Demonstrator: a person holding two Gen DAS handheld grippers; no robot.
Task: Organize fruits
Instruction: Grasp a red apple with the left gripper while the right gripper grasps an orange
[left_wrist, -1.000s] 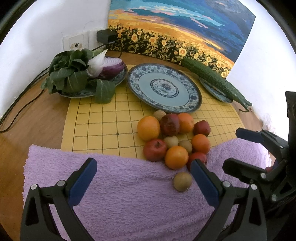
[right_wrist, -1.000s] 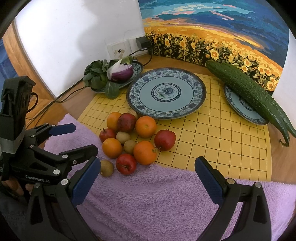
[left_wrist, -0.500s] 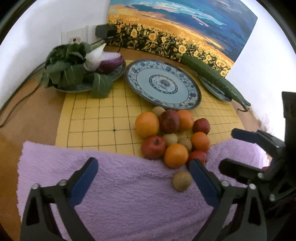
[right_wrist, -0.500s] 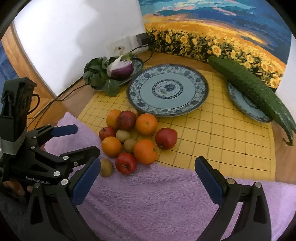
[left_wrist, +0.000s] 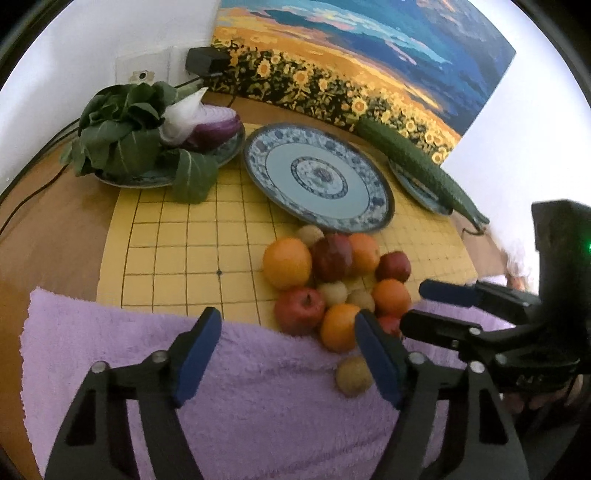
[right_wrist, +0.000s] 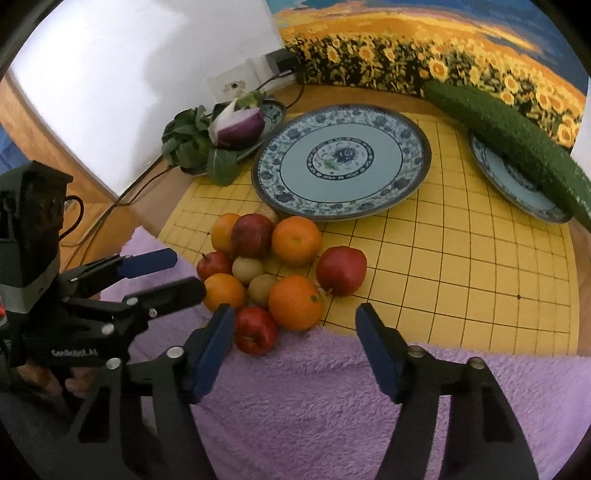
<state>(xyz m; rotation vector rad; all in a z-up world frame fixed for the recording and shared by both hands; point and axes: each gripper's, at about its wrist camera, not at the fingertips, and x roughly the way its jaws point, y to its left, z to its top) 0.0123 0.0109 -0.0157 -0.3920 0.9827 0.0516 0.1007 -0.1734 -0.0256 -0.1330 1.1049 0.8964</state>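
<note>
While the heap of oranges, red apples and small brown kiwis (right_wrist: 273, 273) sits on the yellow grid mat just before the bare blue-patterned porcelain plate (right_wrist: 413, 177), nothing is sorted; left claw (left_wrist: 288, 354) and right claw (right_wrist: 295, 350) are closing, pinching nothing.

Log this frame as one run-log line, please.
stage: before first pick | left gripper: closing, nothing between jaws | right gripper: closing, nothing between jaws | fruit pile: untouched | middle plate: bare

Fruit pile (right_wrist: 273, 266) before plate (right_wrist: 413, 177) — towel (right_wrist: 314, 406) nearest.
</note>
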